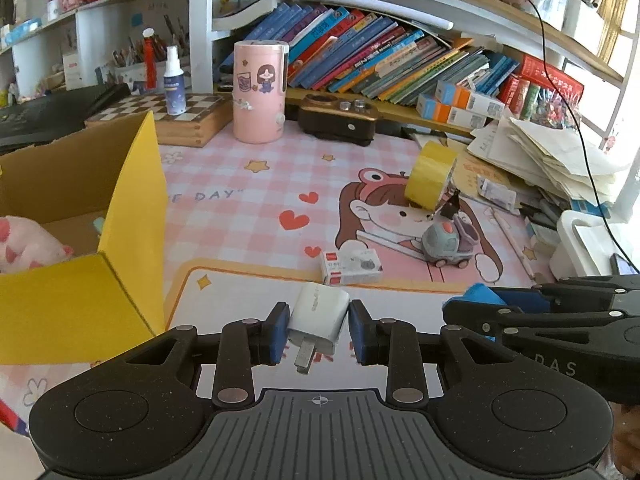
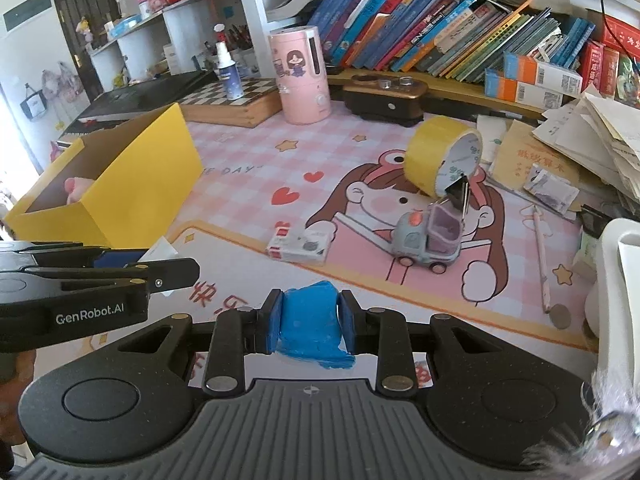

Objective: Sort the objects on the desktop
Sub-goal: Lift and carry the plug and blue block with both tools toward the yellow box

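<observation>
My left gripper is shut on a white charger plug, prongs pointing down toward the camera, just right of the yellow cardboard box. My right gripper is shut on a blue crumpled wad above the mat's front edge. The right gripper also shows at the right of the left wrist view, and the left gripper at the left of the right wrist view. On the mat lie a small red-and-white box, a grey toy truck and a yellow tape roll.
A pink plush lies in the yellow box. A pink humidifier, a chessboard box with a spray bottle, a dark brown device, leaning books, a paper pile, a pencil and a white bin ring the mat.
</observation>
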{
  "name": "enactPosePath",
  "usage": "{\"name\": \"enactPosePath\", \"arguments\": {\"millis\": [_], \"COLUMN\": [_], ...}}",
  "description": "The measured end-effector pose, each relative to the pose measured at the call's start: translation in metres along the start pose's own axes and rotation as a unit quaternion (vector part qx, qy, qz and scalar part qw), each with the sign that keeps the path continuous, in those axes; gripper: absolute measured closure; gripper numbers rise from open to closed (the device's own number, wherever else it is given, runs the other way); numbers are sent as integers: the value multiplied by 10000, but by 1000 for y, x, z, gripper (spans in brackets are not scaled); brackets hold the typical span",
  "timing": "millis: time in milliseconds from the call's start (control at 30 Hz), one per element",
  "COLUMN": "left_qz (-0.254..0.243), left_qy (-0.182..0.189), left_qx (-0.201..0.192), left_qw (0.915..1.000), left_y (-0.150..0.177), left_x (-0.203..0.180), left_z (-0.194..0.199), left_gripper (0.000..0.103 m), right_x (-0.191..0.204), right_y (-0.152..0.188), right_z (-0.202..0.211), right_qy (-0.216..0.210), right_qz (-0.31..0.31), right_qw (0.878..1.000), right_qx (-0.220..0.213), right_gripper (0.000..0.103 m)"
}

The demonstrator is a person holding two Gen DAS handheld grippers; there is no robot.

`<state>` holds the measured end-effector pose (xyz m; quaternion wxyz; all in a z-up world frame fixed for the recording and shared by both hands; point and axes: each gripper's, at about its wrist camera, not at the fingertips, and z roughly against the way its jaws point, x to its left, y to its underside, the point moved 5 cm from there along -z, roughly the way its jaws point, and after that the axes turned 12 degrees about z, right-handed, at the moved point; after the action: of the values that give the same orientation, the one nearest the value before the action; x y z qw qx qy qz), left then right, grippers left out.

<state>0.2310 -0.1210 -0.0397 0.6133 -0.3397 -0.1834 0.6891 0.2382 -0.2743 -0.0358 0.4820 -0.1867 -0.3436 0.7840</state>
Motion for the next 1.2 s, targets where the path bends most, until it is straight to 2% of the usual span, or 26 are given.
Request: {"name": "enactPosePath", "arguments": {"millis": [133, 500, 1200], "left_qz": [19, 110, -40], "left_qy": [36, 144, 75], "left_qx": [65, 138, 360], "left_qw": [10000, 9997, 9993], "left_y": [10, 29, 84], "left_x": [11, 55, 148], "left_z": [11, 43, 117], "left_gripper": [73, 73, 73], "right_x": [15, 72, 206], "right_y": [8, 18, 57], "right_z": [2, 16, 36], "right_qy": [-48, 55, -90], "right_qz": [-135, -193, -242], "right_qw": [9998, 9997, 9993], "right_qx": [137, 172, 259], "right_gripper": [76, 76, 76]}}
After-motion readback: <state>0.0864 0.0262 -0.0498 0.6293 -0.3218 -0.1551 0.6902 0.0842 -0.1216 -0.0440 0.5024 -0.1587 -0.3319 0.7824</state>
